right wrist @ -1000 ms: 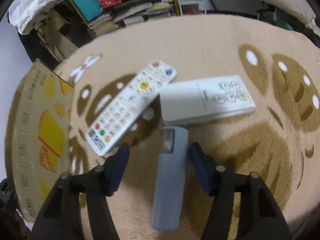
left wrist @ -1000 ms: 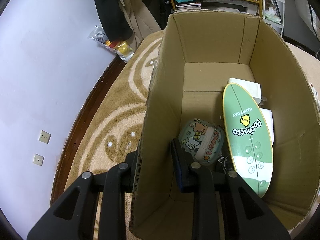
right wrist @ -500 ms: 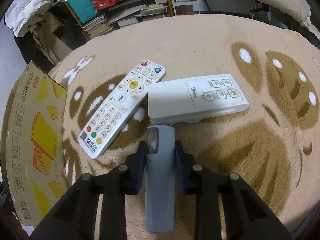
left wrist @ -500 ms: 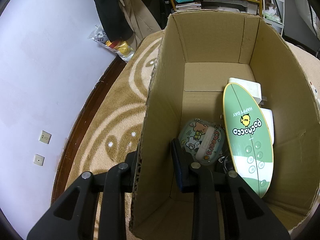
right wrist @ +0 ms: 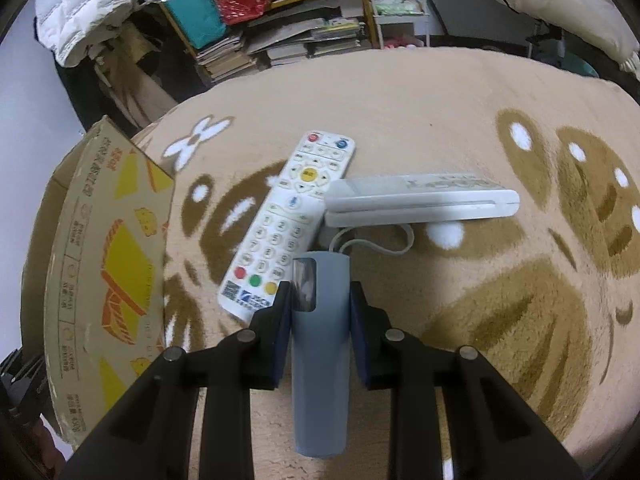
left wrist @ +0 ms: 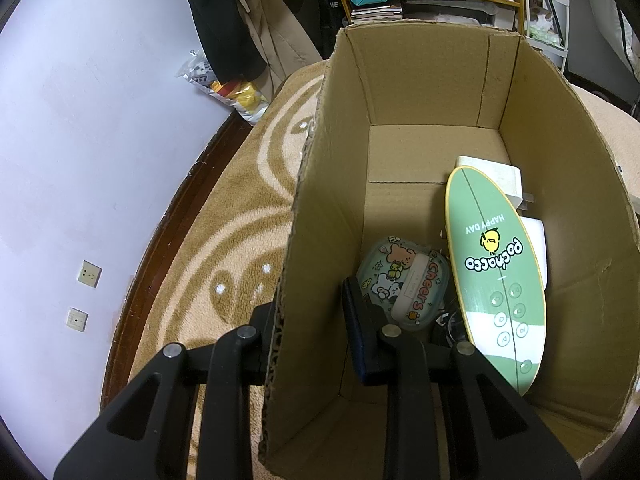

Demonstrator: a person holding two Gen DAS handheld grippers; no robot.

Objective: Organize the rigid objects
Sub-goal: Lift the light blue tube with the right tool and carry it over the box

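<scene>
Right gripper (right wrist: 320, 316) clamps a grey-blue remote (right wrist: 320, 344) above the beige patterned rug (right wrist: 440, 100), cluttered shelves (right wrist: 304, 8) behind.

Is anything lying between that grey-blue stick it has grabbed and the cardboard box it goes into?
The white remote lies on the rug between the grey-blue stick, held in the right gripper, and the cardboard box. Lifting over it should clear it.

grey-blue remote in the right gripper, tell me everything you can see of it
The grey-blue remote is a slim, matte, plastic-looking bar with rounded ends and a small dark glossy window near its far end. No buttons show. It points away from the camera, clamped on both long sides by the right gripper, far end over the rug.
</scene>
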